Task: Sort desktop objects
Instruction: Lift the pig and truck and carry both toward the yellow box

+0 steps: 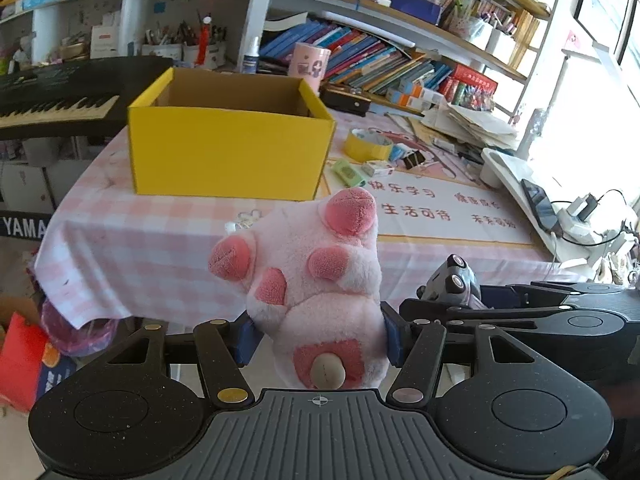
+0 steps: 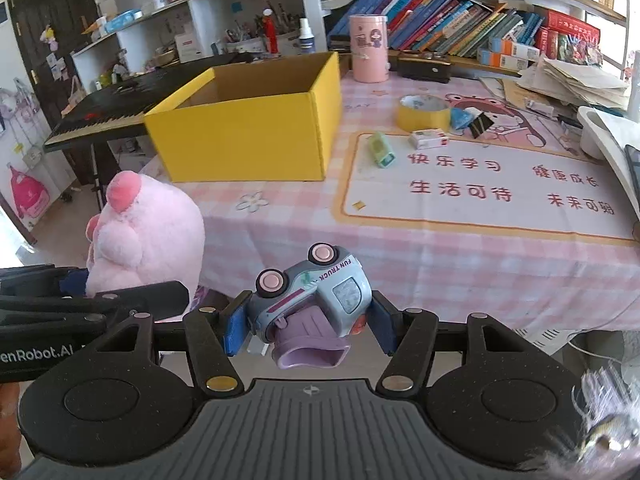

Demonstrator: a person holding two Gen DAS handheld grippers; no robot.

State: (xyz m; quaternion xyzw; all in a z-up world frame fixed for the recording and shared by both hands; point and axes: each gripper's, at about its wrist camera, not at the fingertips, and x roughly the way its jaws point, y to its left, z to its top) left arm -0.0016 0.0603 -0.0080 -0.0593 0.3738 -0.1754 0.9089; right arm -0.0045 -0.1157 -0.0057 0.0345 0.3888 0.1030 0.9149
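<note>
Bookshelves crammed with books fill the whole back of both views, and a pink checked cloth covers the desk (image 2: 460, 248) in front of them. Far left in the left wrist view there's a black keyboard (image 1: 52, 104) beside the desk. Next over, upper middle of the frame, sits an open yellow box (image 1: 228, 152) on the desk — can't see anything inside it from this angle.

Lower centre of the left wrist view, the left hand-held gripper (image 1: 318, 340) is clamped on a pink plush toy (image 1: 316, 280), blue pads pressed into its sides, the toy sticking up above the desk's near edge with its darker pink paws pointing at the box. In the right wrist view that same plush shows up at lower left.

Lower centre of the right wrist view, the right hand-held gripper (image 2: 308, 326) is clenched around a blue toy truck (image 2: 312, 292) with pink wheels and "FUN TRUCK" printed on it, tipped on its side, held off the desk's near edge.

Moving right across the desk: a pink cup (image 2: 368, 48) stands behind the box's right corner, then a small green item (image 2: 382, 150) and a white eraser box (image 2: 428, 138) lie on the printed mat (image 2: 480, 216), with a yellow tape roll (image 2: 422, 112) and a black binder clip (image 2: 480, 124) just behind them. Far right — a messy stack of papers (image 2: 576, 80).
</note>
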